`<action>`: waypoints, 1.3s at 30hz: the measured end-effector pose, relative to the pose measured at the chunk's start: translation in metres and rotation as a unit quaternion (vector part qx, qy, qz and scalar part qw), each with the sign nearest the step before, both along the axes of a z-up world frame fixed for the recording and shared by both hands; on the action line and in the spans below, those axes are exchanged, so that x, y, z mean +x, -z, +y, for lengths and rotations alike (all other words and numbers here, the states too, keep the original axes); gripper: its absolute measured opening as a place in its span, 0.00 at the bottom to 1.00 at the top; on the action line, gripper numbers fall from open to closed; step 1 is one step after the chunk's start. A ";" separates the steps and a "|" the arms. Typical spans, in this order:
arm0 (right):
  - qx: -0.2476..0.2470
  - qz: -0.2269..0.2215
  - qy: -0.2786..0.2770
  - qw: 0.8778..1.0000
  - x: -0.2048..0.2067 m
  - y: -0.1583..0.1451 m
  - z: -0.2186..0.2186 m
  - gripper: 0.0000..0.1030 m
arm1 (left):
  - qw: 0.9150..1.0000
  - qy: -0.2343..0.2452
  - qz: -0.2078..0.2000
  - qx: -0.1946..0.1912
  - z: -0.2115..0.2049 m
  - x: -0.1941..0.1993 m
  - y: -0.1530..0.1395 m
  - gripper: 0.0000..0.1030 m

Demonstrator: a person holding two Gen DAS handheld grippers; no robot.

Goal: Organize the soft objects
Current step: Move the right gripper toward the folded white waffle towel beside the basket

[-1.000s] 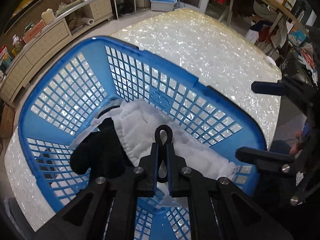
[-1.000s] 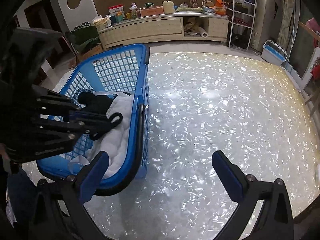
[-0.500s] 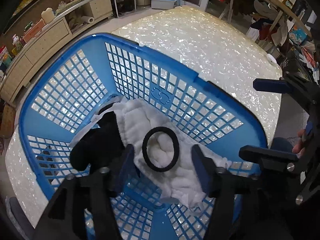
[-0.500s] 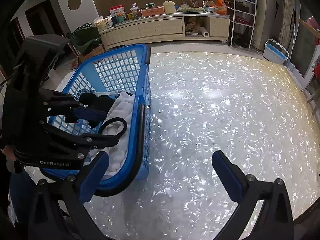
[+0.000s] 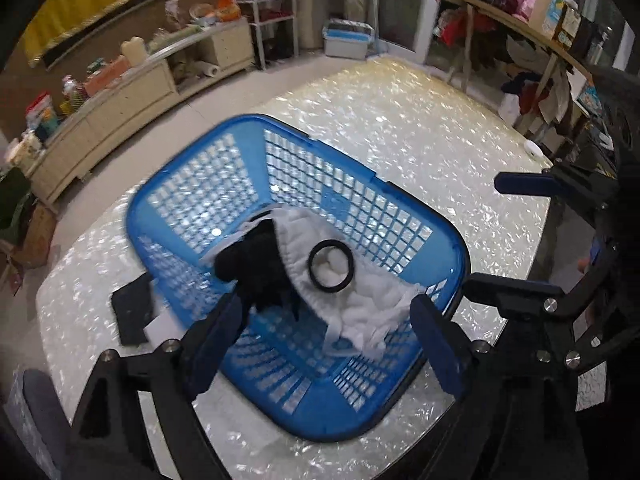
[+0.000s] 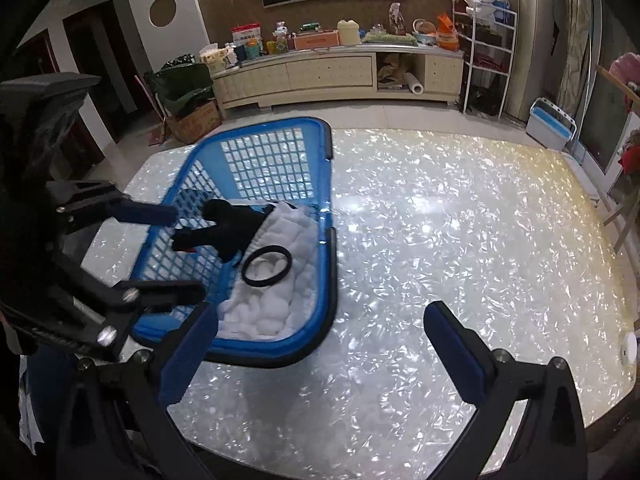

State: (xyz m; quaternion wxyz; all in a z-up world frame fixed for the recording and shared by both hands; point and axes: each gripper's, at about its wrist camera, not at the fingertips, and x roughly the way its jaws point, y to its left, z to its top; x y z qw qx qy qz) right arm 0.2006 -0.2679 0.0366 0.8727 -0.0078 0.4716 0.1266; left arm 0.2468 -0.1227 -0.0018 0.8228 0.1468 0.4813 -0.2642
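A blue lattice basket (image 5: 224, 152) stands on the pearly table; it also shows in the right wrist view (image 6: 328, 184). Inside lie a white padded cloth (image 5: 376, 304), a black soft item (image 5: 256, 268) and a black hair band (image 5: 331, 271) resting on the cloth. The band (image 6: 267, 266), the cloth (image 6: 276, 304) and the black item (image 6: 232, 220) show in the right wrist view too. My left gripper (image 5: 324, 336) is open and empty, above the basket's near end. My right gripper (image 6: 320, 344) is open and empty, over the table to the right of the basket.
A flat black piece (image 5: 134, 312) lies on the table left of the basket. A small white round object (image 6: 630, 346) sits near the table's right edge. A low cabinet (image 6: 336, 76) with clutter, a metal shelf (image 6: 486, 52) and a clothes table (image 5: 500, 16) stand beyond.
My left gripper opened, let the black hair band drop onto the white cloth, then drew back and up from the basket. The right gripper stayed open.
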 end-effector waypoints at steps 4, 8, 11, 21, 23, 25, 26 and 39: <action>-0.002 -0.007 -0.008 1.000 -0.009 -0.007 0.013 1.00 | 1.000 -0.016 -0.022 -0.011 0.017 -0.017 -0.016 0.92; -0.002 -0.013 -0.017 1.000 -0.017 -0.012 0.025 1.00 | 0.999 -0.032 -0.040 -0.007 0.032 -0.034 -0.025 0.98; -0.004 -0.016 -0.023 1.000 -0.022 -0.016 0.032 1.00 | 0.998 -0.042 -0.054 -0.008 0.042 -0.045 -0.032 1.00; -0.006 -0.025 -0.047 0.999 -0.033 -0.025 0.062 1.00 | 0.996 -0.061 -0.061 -0.023 0.083 -0.080 -0.043 1.00; -0.009 -0.025 -0.054 0.998 -0.036 -0.025 0.072 1.00 | 0.995 -0.068 -0.063 -0.026 0.090 -0.085 -0.044 1.00; -0.011 -0.021 -0.060 0.998 -0.037 -0.024 0.080 1.00 | 0.995 -0.073 -0.069 -0.026 0.099 -0.091 -0.046 1.00; -0.013 -0.020 -0.061 0.998 -0.038 -0.023 0.084 1.00 | 0.994 -0.075 -0.071 -0.027 0.104 -0.094 -0.046 1.00; -0.028 -0.002 -0.092 0.995 -0.045 -0.011 0.137 1.00 | 0.992 -0.096 -0.071 -0.031 0.150 -0.117 -0.038 1.00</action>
